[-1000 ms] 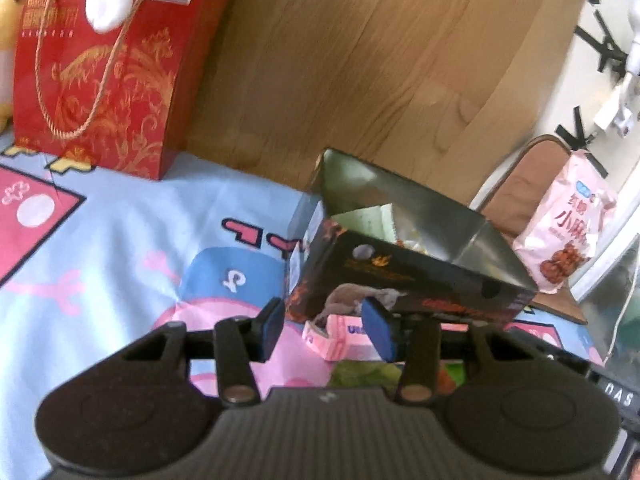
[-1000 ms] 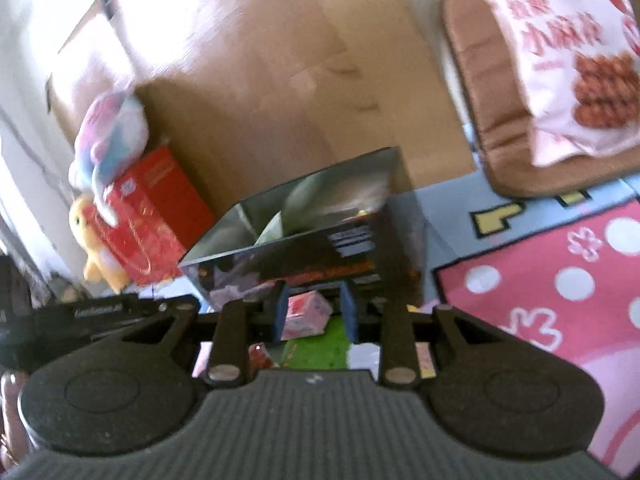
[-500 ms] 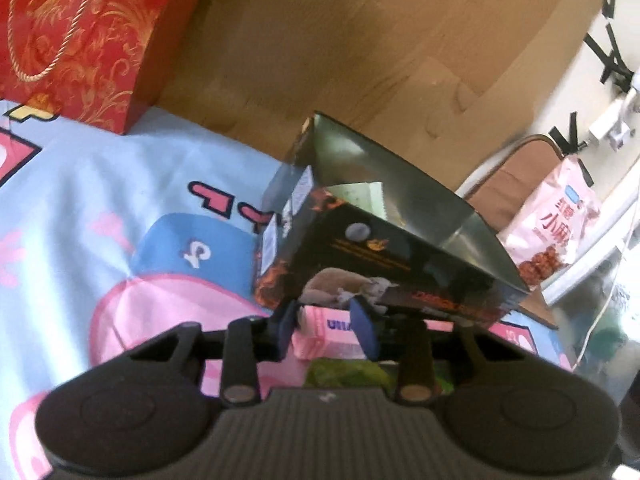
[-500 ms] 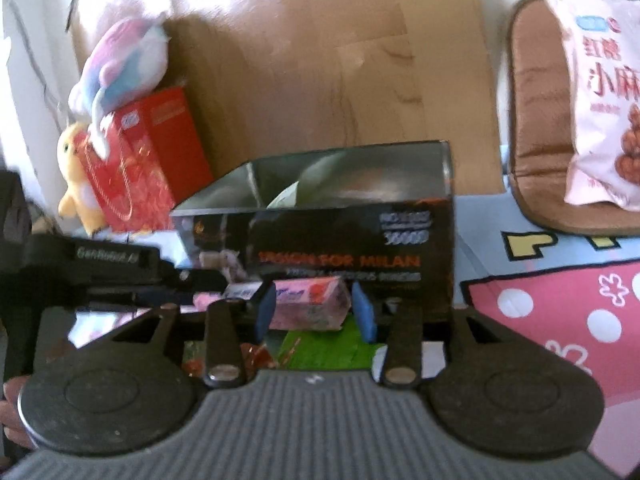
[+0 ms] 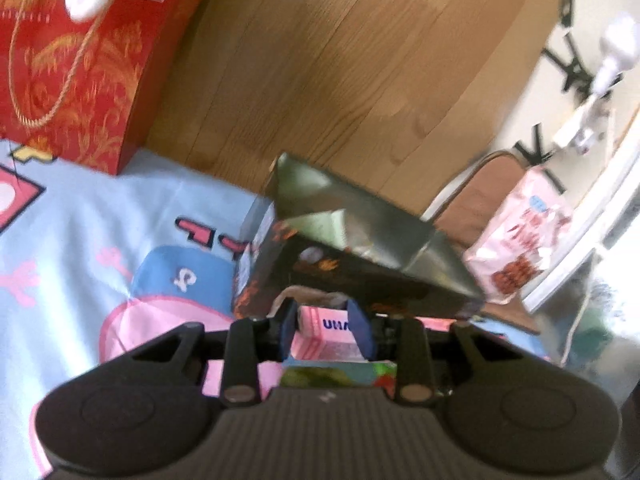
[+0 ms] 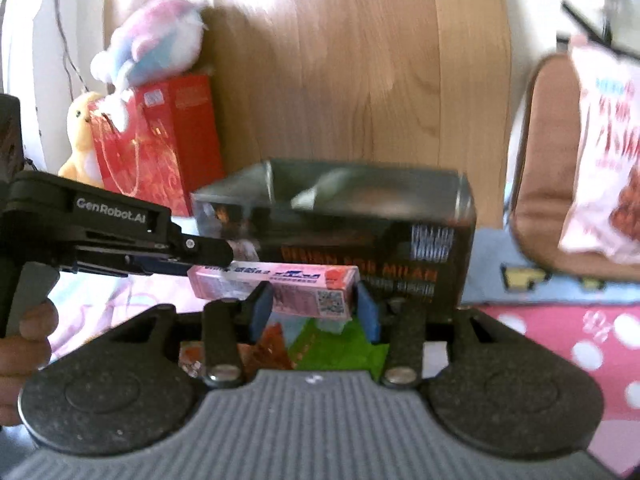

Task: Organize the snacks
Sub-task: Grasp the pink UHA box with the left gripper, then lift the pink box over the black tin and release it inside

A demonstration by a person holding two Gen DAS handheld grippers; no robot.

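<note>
A long pink snack box [image 5: 328,340] [image 6: 304,284] hangs just in front of an open black carton [image 5: 360,276] [image 6: 360,248] with a shiny inside. My left gripper [image 5: 325,328] is shut on the box's left end; in the right wrist view it reaches in from the left [image 6: 212,256]. My right gripper [image 6: 315,314] stands open, its blue pads on either side of the box's right end with a small gap at the right pad. Under the box lie a green packet [image 6: 332,344] and a brown wrapper.
A cartoon play mat [image 5: 80,240] covers the floor. A red gift bag [image 6: 160,140] with plush toys [image 6: 152,40] stands back left. A pink snack bag [image 6: 604,152] rests on a brown cushion [image 6: 536,160] at right. A hand [image 6: 20,360] holds the left gripper's handle.
The left jaws have closed onto the pink box. The right jaws have widened around it, and the right wrist has rolled level and shifted sideways.
</note>
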